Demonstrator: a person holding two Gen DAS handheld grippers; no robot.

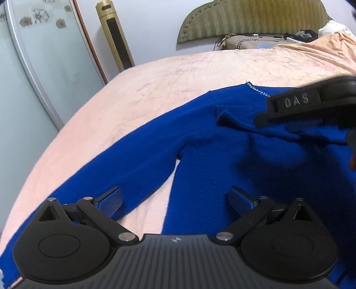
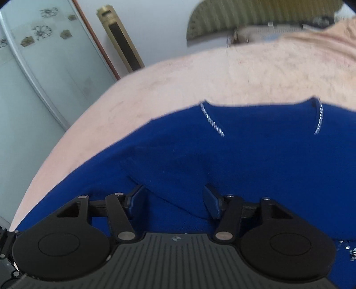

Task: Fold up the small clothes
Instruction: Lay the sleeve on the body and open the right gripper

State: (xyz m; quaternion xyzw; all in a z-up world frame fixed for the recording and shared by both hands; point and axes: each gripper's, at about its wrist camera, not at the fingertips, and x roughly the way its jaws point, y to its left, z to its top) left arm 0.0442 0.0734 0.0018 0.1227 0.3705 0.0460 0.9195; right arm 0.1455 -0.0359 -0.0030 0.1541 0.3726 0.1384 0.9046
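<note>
A royal-blue knit sweater (image 1: 222, 155) lies on the pink bed; its collar has a silver beaded trim (image 2: 212, 121). Its left sleeve (image 1: 124, 169) stretches out toward the lower left. A sleeve end (image 1: 240, 121) lies folded across the chest. My left gripper (image 1: 175, 200) is open above the gap between sleeve and body, holding nothing. My right gripper (image 2: 173, 199) is open over a raised fold of the sweater (image 2: 173, 177), which runs between its fingers. It also shows in the left wrist view (image 1: 262, 121) at the right, over the folded sleeve end.
The pink bedspread (image 1: 178, 73) covers the bed around the sweater. A green headboard (image 1: 251, 20), a pillow and dark items sit at the far end. A gold tower fan (image 1: 115, 35) and a frosted glass door (image 1: 44, 60) stand at left.
</note>
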